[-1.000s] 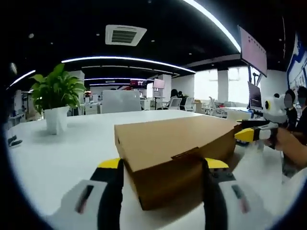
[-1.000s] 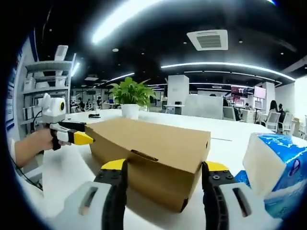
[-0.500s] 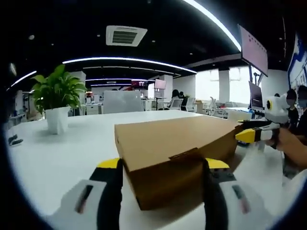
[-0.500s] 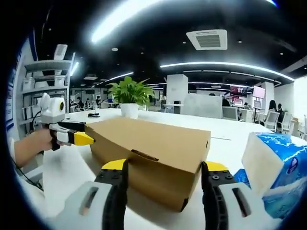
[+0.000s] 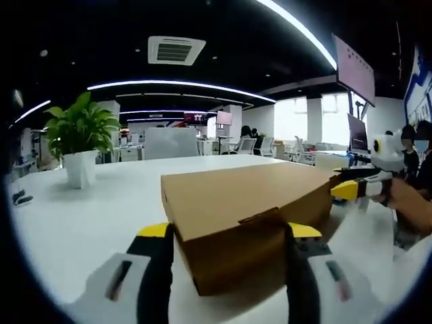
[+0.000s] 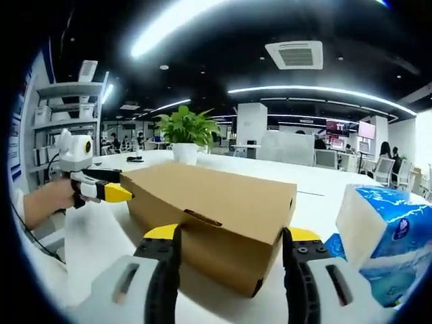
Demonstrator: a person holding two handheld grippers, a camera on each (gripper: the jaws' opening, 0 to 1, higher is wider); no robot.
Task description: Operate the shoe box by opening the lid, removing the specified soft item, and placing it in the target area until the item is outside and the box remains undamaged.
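Observation:
A closed brown cardboard shoe box (image 5: 243, 196) lies on the white table (image 5: 88, 216), its lid down and a small tab at the near end. In the left gripper view my left gripper (image 5: 229, 233) is open, its yellow-tipped jaws standing on either side of one short end. My right gripper (image 6: 231, 235) is open in the same way around the opposite end of the box (image 6: 216, 196). Each gripper appears in the other's view: the right gripper (image 5: 345, 190) at the far right corner, the left gripper (image 6: 113, 193) at the left corner, each held by a hand. The box's contents are hidden.
A blue and white pack of tissue paper (image 6: 381, 243) stands just right of the box in the right gripper view. A potted green plant (image 5: 79, 138) sits further back on the table. Shelves (image 6: 67, 121) and office desks lie beyond. A person (image 5: 418, 158) stands at the right.
The right gripper view has drifted slightly, so the tissue pack sits a little lower and further left. The box and both grippers hold their places.

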